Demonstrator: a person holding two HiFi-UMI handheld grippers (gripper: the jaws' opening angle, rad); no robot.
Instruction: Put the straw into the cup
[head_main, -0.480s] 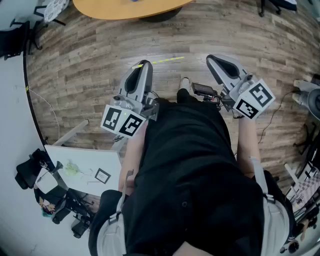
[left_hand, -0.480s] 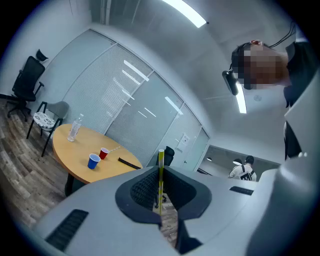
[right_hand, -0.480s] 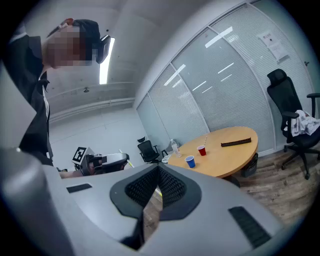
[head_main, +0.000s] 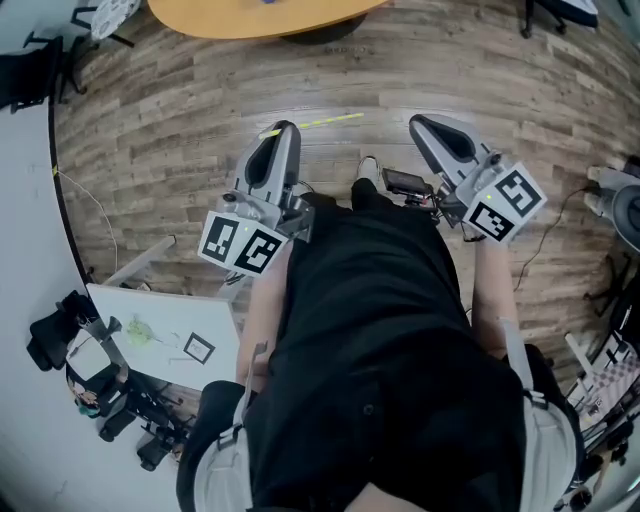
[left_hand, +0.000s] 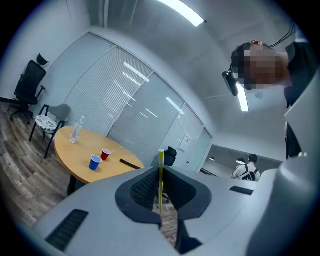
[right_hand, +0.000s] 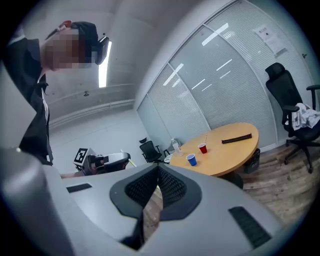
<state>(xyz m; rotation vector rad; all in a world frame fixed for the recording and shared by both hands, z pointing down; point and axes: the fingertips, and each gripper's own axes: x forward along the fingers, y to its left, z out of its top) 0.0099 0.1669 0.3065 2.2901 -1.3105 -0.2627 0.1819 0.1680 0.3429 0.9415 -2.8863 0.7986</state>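
Yellow straw (left_hand: 161, 186) is clamped upright between the jaws of our left gripper (head_main: 283, 128), well short of the round wooden table (left_hand: 72, 149). We hold the right gripper (right_hand: 158, 169) closed and empty, equally far from that table, where the blue cup (left_hand: 95, 162) and red cup (left_hand: 106, 154) stand side by side.

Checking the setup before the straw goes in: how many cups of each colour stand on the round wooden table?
Blue cup: 1
Red cup: 1
Total: 2
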